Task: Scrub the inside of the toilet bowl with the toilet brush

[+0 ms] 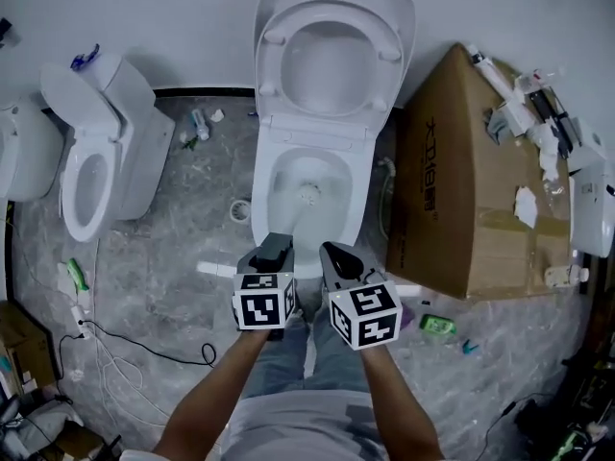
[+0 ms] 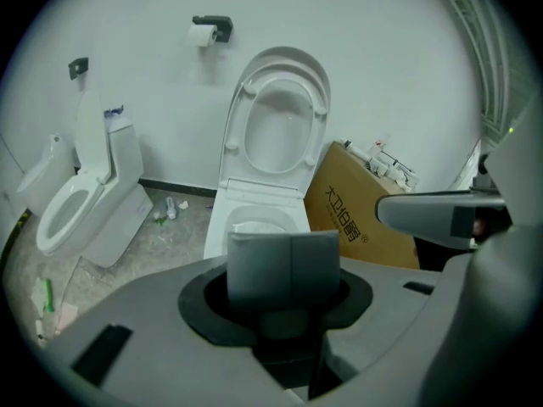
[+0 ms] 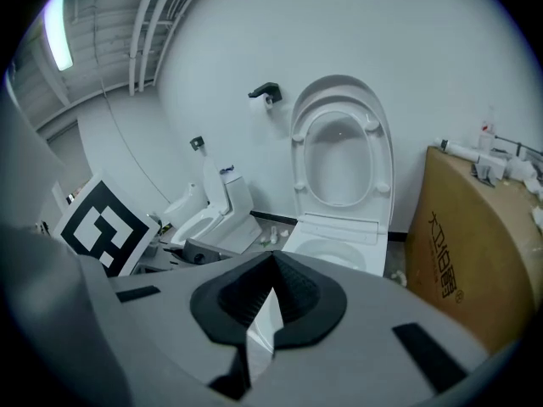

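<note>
Holding both tools low in front of me, I am looking down at the toilet bowl point(image 1: 359, 188). Its seat and lid point(image 1: 332, 27) are standing up against the wall, so the way in is open.

My left tongs point(image 1: 276, 246) and my right tongs point(image 1: 333, 252) are hanging side by side, just in front of the bowl's near edge. Both are squeezed closed on nothing. In the left gripper view the two grey pads are pressing flat together. In the right gripper view the tips are meeting in a point, with only white toilet showing through the slit under them.

I am not seeing the toilet brush for sure. A white stick point(image 1: 216, 270) is lying on the floor next to the foot of the toilet, on my left. It could be the handle, but I cannot tell. Something small and pale is sitting at the bottom of the bowl too, and I cannot tell what it is.

So I am thinking the scrubbing is not started, and finding the brush is the job now. To do it well, I am planning to open one set of tongs wide, grab the handle high up, and squeeze hard so it is not twisting. A big brown box point(image 1: 452, 181) is sitting close on the right, so I am planning to keep my right arm tucked in.
</note>
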Available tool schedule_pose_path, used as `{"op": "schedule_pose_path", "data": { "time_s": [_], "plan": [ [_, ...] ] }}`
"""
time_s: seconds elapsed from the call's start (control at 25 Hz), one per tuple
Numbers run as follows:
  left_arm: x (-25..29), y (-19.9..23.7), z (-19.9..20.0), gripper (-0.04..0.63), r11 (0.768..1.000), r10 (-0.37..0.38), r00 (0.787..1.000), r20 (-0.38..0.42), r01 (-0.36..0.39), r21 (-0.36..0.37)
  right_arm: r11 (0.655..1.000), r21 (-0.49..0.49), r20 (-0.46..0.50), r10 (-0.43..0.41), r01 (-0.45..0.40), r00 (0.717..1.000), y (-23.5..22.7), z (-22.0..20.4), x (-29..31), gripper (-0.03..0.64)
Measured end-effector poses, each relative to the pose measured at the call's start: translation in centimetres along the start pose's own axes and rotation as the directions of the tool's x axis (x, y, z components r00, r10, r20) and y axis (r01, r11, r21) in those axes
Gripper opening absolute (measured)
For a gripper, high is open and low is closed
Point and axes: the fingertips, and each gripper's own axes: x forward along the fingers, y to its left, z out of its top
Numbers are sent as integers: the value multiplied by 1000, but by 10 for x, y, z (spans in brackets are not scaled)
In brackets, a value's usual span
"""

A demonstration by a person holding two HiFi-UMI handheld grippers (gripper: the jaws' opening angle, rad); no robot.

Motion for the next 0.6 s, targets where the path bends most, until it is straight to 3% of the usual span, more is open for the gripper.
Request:
{"op": "schedule_pose_path", "data": {
  "time_s": [0.6],
  "plan": [
    [-120, -33, 76, 153, 998, -38, 974, 222, 26, 58, 992, -123, 126, 35, -19, 991, 48, 84, -75, -2]
  ]
}}
